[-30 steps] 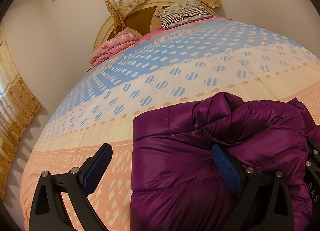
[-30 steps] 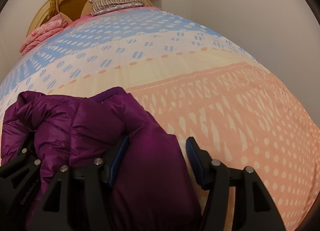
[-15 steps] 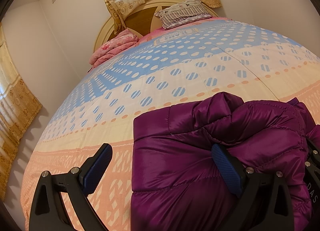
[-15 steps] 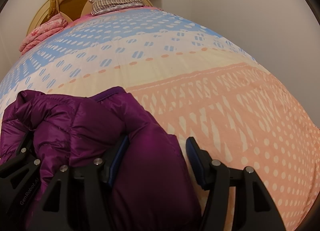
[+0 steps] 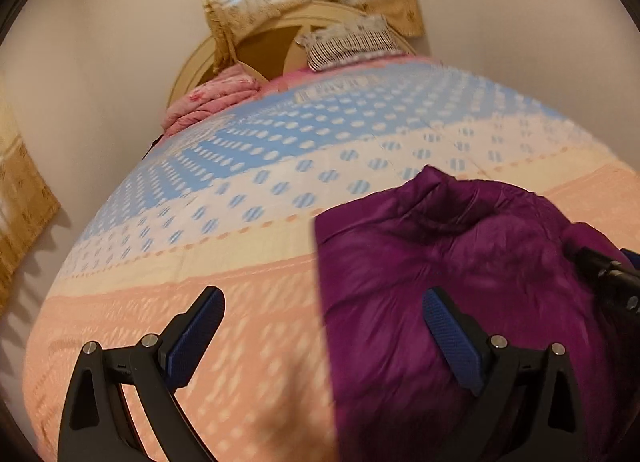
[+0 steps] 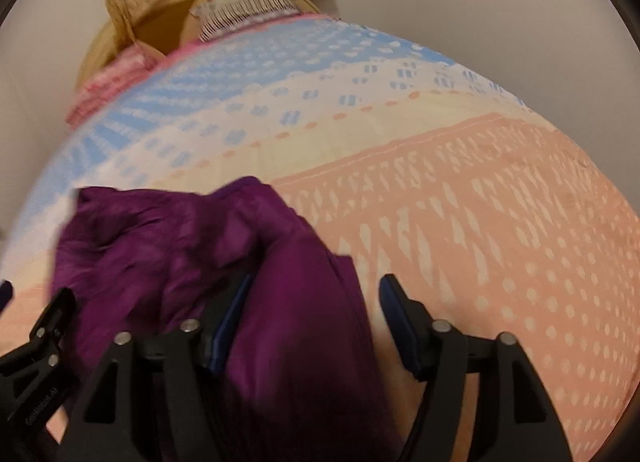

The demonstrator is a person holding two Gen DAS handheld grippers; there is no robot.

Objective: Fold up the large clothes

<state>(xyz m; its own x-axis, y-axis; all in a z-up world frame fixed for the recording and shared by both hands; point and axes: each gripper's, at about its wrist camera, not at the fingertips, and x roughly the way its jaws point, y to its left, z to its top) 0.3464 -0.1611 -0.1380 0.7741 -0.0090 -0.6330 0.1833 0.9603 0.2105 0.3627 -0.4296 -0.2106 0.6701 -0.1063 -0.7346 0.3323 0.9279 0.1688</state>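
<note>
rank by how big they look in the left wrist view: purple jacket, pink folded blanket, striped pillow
1. purple jacket, by far the largest, though it lies nearest the camera.
2 and 3. pink folded blanket and striped pillow look alike in size; both lie far off, so no ranking.

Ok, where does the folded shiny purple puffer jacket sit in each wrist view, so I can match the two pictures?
Left wrist view: the shiny purple puffer jacket fills the lower right, around the right-hand finger of the open left gripper.
Right wrist view: it lies lower left to centre, with its edge between the fingers of the open right gripper.
Shared landmark: the striped pillow at the round wooden headboard.
</note>
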